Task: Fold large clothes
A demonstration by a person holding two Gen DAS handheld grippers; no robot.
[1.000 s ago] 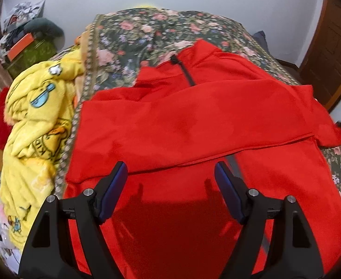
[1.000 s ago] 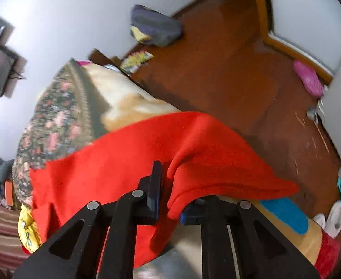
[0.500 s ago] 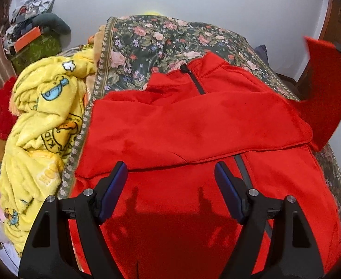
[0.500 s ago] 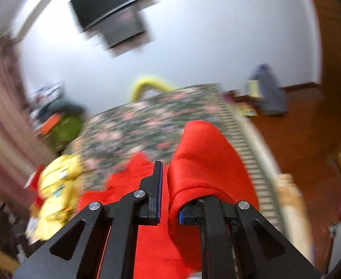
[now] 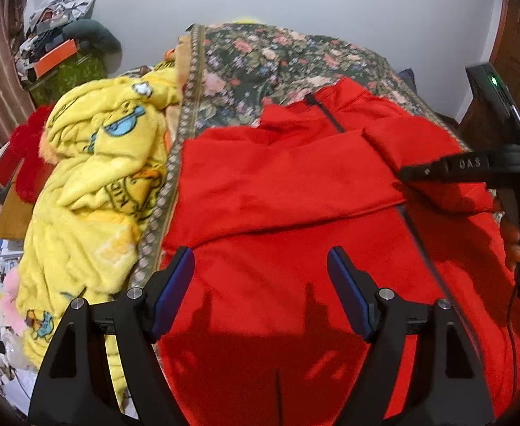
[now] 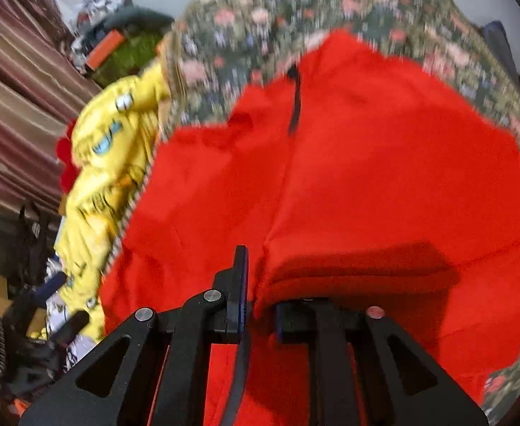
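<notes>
A large red zip jacket (image 5: 288, 191) lies spread on the floral bedspread (image 5: 267, 60), collar at the far end, its left sleeve folded across the chest. My left gripper (image 5: 260, 284) is open and empty, hovering over the jacket's lower body. My right gripper (image 6: 260, 298) is shut on the red right sleeve (image 6: 348, 269) and holds it over the jacket's chest; it shows in the left wrist view (image 5: 405, 174) at the right, lying across the sleeve (image 5: 419, 145).
A yellow cartoon-print blanket (image 5: 93, 184) lies bunched along the bed's left side. Boxes and clutter (image 5: 57, 56) stand at the far left by a striped curtain. A wooden door (image 5: 519, 53) is at the right. The bedspread's trimmed edge (image 5: 185, 106) runs beside the jacket.
My right gripper has swung the right sleeve up from the bed's right edge and brought it inward over the jacket's chest. My left gripper stayed open, nearly still.
</notes>
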